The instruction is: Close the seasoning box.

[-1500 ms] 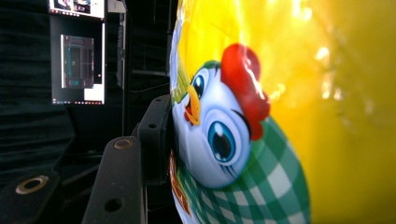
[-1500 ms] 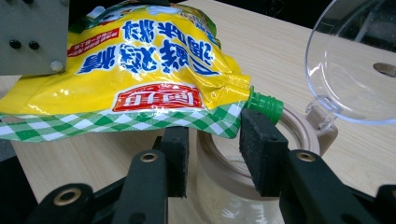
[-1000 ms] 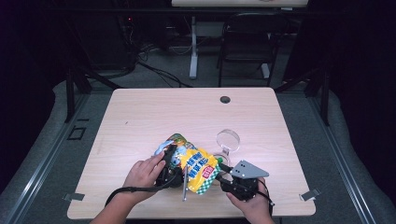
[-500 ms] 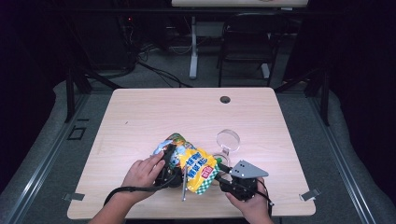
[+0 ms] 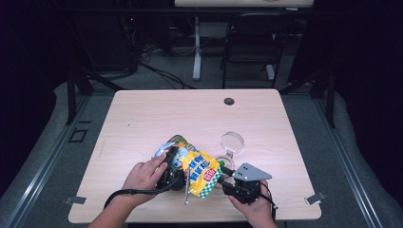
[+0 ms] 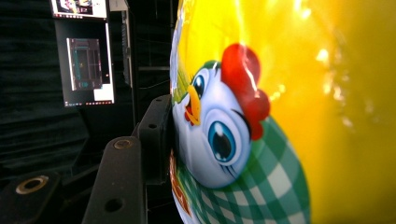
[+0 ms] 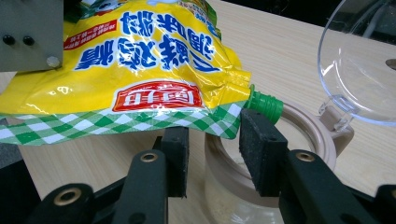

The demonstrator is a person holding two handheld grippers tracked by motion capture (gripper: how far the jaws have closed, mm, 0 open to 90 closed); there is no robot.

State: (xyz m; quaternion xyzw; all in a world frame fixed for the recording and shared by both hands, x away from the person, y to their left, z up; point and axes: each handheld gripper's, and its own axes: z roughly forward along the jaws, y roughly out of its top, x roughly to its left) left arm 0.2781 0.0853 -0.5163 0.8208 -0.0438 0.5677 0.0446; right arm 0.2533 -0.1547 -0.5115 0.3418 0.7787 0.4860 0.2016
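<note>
A yellow pouch point(image 5: 199, 168) with a green check border and a green spout point(image 7: 264, 105) is held up over the near middle of the table point(image 5: 190, 114). My left gripper point(image 5: 172, 164) is shut on its left part; in the left gripper view one black pad point(image 6: 159, 135) presses the pouch point(image 6: 280, 116) and the other jaw is hidden behind it. My right gripper point(image 7: 212, 144) stands open just under the pouch's spout corner, its pads apart and not pressing the pouch point(image 7: 140, 60). A beige-rimmed jar point(image 7: 299, 135) sits below the spout, its clear lid point(image 7: 364, 70) flipped back.
The jar's clear lid point(image 5: 232, 142) stands just beyond my right gripper point(image 5: 223, 173). A dark cable hole point(image 5: 229, 101) lies near the table's far edge. Bare wood spreads left and far of the pouch. A chair point(image 5: 247, 42) and a desk leg stand behind the table.
</note>
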